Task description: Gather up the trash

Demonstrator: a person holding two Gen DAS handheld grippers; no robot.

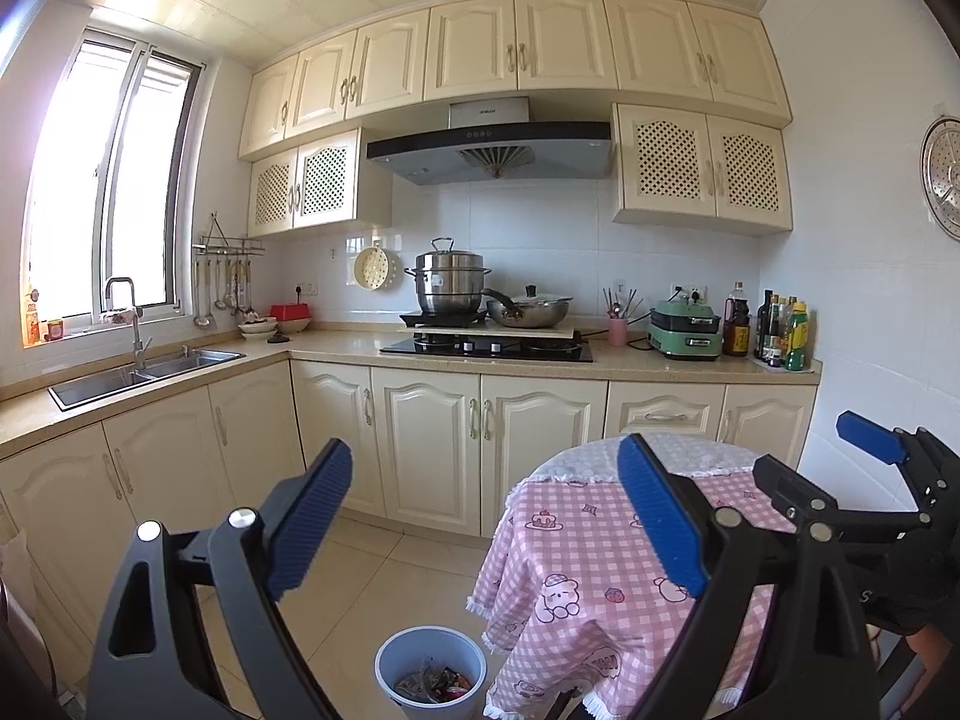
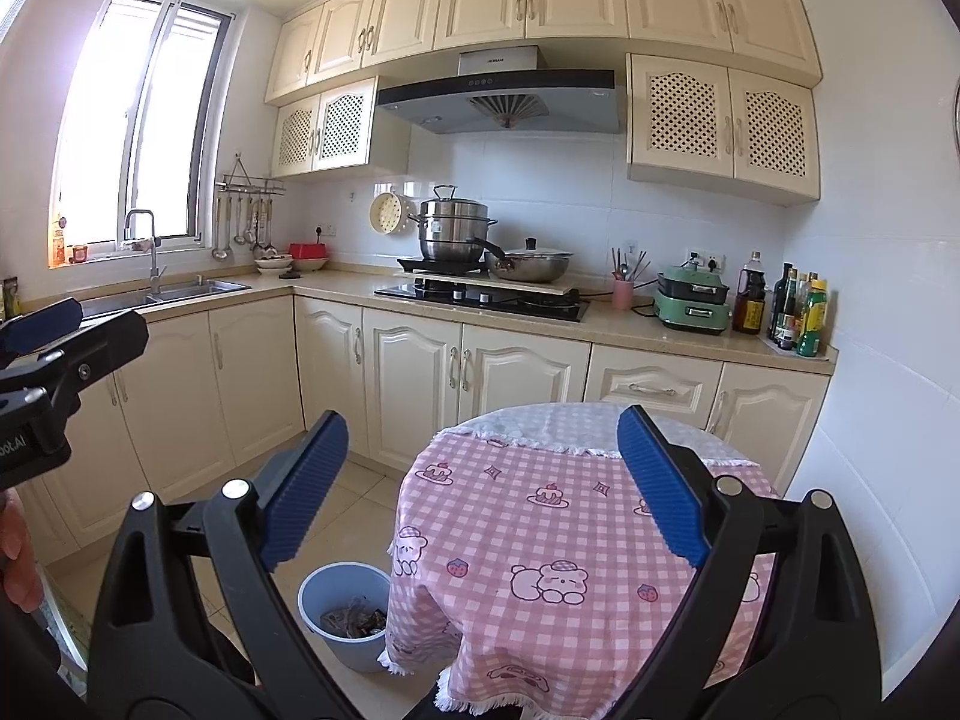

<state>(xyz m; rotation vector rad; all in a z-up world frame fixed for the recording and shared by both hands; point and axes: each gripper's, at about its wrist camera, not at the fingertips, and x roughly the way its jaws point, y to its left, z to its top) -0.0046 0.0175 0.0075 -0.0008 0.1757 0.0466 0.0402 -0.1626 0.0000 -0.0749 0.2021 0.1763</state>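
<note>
A small blue trash bin [image 1: 430, 673] stands on the tiled floor beside a round table [image 1: 591, 531] with a pink checked cloth. It holds several crumpled wrappers [image 1: 432, 687]. The bin also shows in the right wrist view [image 2: 345, 615], left of the table [image 2: 540, 516]. My left gripper [image 1: 486, 516] is open and empty, held above the bin and the table's left edge. My right gripper [image 2: 483, 486] is open and empty, held above the table. The right gripper also shows at the right edge of the left wrist view [image 1: 876, 462]. No loose trash shows on the tablecloth.
Cream base cabinets [image 1: 420, 438] run along the back and left. The counter carries a sink [image 1: 144, 375], a hob with a steamer pot [image 1: 447, 282] and a wok [image 1: 528, 309], a green appliance [image 1: 684, 330] and bottles [image 1: 780, 330]. Tiled floor [image 1: 360, 564] lies between cabinets and table.
</note>
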